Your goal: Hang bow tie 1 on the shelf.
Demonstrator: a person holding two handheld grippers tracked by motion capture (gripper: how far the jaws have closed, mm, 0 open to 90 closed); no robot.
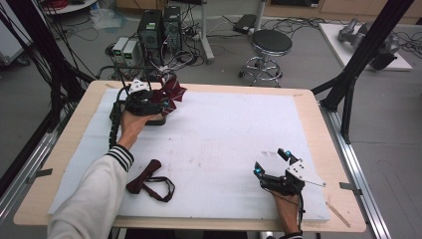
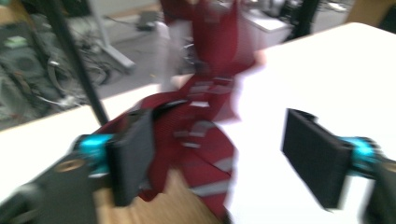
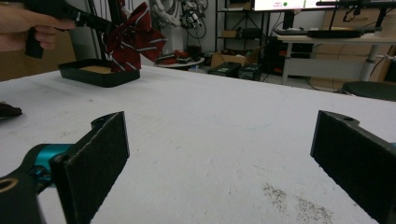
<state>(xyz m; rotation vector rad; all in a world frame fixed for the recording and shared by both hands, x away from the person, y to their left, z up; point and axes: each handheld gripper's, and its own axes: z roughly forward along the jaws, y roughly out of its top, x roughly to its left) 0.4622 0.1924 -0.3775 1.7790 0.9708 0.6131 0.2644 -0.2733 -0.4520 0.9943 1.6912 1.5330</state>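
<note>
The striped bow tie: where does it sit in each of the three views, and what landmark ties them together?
High view: bow tie at far left of the table, by the left gripper.
Left gripper view: centre, blurred, against the left-hand jaw.
Right gripper view: upper left, above the black tray.
Shared landmark: the white mat.

My table [image 1: 318, 124] is pale wood, nearly all of it under a white foam sheet [image 1: 224, 144]. A shallow black tray [image 3: 95, 73] stands on the sheet at the far left corner. A dark red bow tie [image 1: 148, 180] with its black strap lies near my left sleeve. There is a grey smudge [image 3: 299, 205] by my right tongs
</note>
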